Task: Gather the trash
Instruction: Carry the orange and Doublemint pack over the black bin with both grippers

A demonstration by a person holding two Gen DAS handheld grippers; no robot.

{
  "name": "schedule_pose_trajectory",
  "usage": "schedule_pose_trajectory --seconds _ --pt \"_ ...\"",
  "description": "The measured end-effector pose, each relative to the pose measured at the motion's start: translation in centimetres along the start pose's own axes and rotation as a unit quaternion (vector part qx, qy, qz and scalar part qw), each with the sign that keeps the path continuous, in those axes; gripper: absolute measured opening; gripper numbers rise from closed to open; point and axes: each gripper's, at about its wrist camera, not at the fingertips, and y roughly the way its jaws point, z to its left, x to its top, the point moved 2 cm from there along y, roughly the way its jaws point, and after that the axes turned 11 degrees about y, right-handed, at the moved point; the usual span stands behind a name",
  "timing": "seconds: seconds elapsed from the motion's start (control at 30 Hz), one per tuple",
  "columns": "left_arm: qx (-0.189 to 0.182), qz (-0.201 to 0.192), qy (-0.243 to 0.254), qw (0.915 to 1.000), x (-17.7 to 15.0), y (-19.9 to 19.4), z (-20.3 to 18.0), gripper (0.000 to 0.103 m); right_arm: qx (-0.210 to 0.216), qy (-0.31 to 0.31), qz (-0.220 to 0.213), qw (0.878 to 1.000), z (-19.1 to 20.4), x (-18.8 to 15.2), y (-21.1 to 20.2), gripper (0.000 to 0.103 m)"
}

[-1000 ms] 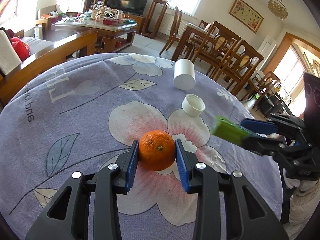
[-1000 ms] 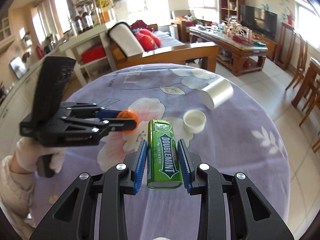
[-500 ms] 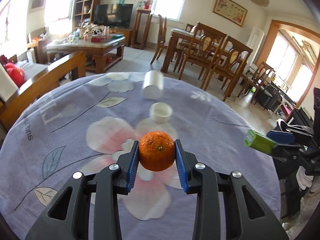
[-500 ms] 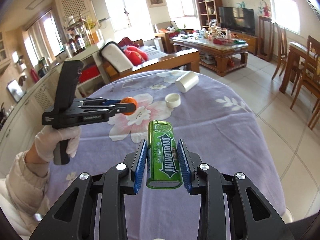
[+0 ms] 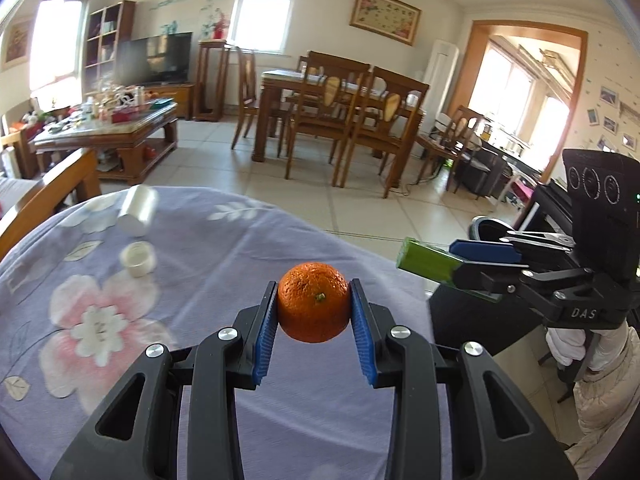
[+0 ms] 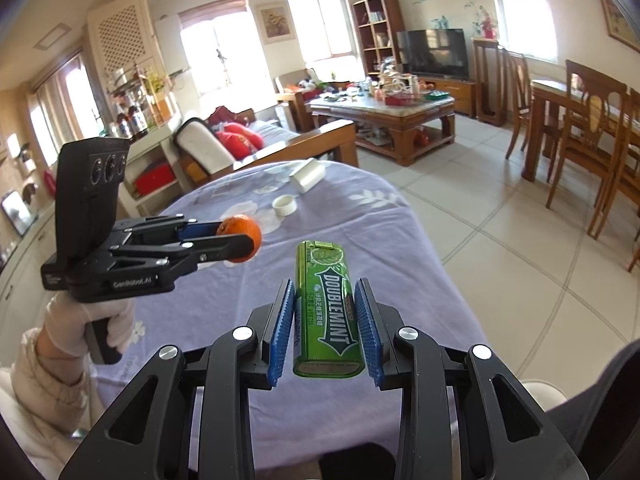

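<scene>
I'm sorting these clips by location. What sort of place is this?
Most likely a home's open living and dining room: a television behind a cluttered coffee table, a sofa, and a wooden dining table with chairs.

Orange (image 5: 313,307): raised off the surface (image 5: 224,248), carried rightward toward its edge. Gum pack (image 6: 328,307): lifted higher, drawn back; cup (image 6: 307,175) and lid (image 6: 284,205) now farther off.

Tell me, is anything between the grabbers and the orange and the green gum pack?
No. The left gripper already pinches the round orange fruit, and the right gripper pinches the green Doublemint gum pack. Both are lifted above the purple flowered tablecloth. No trash bin is clearly visible, so that path can't be judged.
</scene>
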Motion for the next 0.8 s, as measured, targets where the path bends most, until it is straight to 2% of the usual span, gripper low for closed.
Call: schedule_pose_trajectory --seconds 0.2,0.4,0.63,0.8 --pt "-0.036 -0.003 0.036 0.9987 2.0 2.7 -5.8 0.034 -0.034 0.04 -0.026 0.998 -5.2 -1.7 -4.9 0.032" --pt "-0.08 -0.006 0.076 0.9939 3.6 5.7 -12.2 0.034 -0.079 0.094 -0.048 0.991 -11.5 -4.8 -10.1 0.032" --pt "-0.136 -0.013 0.127 0.9824 5.4 9.0 -20.2 0.034 -0.124 0.162 -0.072 0.976 -18.6 -9.0 -15.9 0.032" --pt "-0.169 -0.004 0.157 0.9731 5.6 11.7 -24.8 0.034 -0.153 0.203 -0.085 0.963 -23.0 -12.1 -19.0 0.032"
